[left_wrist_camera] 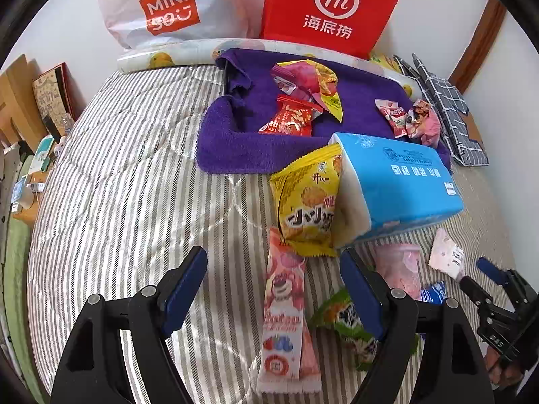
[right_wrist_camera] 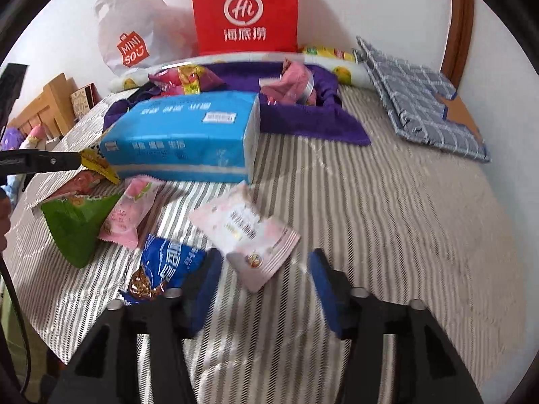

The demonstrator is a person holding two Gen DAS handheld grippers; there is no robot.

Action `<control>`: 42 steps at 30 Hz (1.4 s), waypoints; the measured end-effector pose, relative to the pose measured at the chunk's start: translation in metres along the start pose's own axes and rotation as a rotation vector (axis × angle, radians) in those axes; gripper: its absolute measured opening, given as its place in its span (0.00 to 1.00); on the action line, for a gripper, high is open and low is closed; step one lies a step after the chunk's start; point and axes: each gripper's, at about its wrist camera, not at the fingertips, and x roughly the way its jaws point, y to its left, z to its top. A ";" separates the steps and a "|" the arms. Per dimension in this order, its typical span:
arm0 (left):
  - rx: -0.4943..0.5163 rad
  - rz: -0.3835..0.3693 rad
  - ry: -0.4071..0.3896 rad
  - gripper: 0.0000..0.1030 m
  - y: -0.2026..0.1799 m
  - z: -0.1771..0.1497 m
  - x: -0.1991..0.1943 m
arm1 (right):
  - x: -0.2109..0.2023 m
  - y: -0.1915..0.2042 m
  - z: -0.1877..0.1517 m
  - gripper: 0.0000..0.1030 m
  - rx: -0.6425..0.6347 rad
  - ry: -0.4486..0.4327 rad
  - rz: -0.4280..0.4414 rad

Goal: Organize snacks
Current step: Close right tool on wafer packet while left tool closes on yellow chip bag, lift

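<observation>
Striped bedcover reaches a white wall

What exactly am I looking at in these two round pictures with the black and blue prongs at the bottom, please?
No robot here: a person holds a two-finger gripper in each hand, and each carries a fisheye camera looking along its fingers. One picture comes from the left gripper, the other from the right gripper. Both stand open and hold nothing.

Below them is a striped bed cover strewn with snacks. A long pink packet lies between the left fingers, untouched. A yellow packet leans against a blue tissue pack. A pale pink packet lies just ahead of the right gripper, beside a blue packet and a green packet. Farther back, a purple towel holds more snacks, before a red bag.
</observation>
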 end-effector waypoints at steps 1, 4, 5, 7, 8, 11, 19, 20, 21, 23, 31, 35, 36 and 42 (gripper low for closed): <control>-0.001 0.002 0.004 0.78 -0.001 0.002 0.003 | -0.002 -0.001 0.002 0.59 0.000 -0.013 0.011; 0.002 0.006 0.011 0.78 -0.004 0.007 0.008 | 0.002 0.002 0.007 0.62 -0.022 -0.017 0.056; 0.005 0.006 0.012 0.78 -0.004 0.007 0.009 | 0.003 0.003 0.008 0.62 -0.034 -0.014 0.066; 0.009 0.006 0.010 0.78 -0.005 0.009 0.010 | 0.009 0.009 0.010 0.62 -0.071 -0.019 0.101; 0.009 0.006 0.007 0.78 -0.006 0.010 0.010 | 0.012 0.010 0.011 0.62 -0.081 -0.021 0.106; 0.001 0.001 0.002 0.78 -0.005 0.013 0.011 | 0.021 0.011 0.016 0.62 -0.089 -0.015 0.116; 0.011 0.041 0.004 0.78 -0.004 0.023 0.022 | 0.035 0.013 0.023 0.62 -0.143 0.029 0.131; 0.014 0.035 0.004 0.78 -0.005 0.024 0.023 | 0.036 0.013 0.022 0.62 -0.150 0.036 0.131; 0.019 0.034 0.004 0.77 -0.006 0.025 0.024 | 0.038 0.013 0.021 0.62 -0.159 0.047 0.130; 0.038 0.034 0.006 0.76 -0.009 0.027 0.028 | 0.040 0.014 0.019 0.62 -0.178 0.057 0.121; 0.057 0.013 0.032 0.62 -0.017 0.031 0.040 | 0.049 0.010 0.024 0.55 -0.144 0.072 0.108; 0.056 -0.023 0.050 0.40 -0.017 0.029 0.041 | 0.049 0.010 0.027 0.44 -0.123 0.075 0.110; 0.053 -0.019 0.044 0.39 -0.018 0.028 0.040 | 0.049 0.009 0.028 0.43 -0.117 0.076 0.107; 0.048 -0.029 0.022 0.38 -0.013 0.023 0.028 | 0.042 0.007 0.028 0.43 -0.073 0.068 0.090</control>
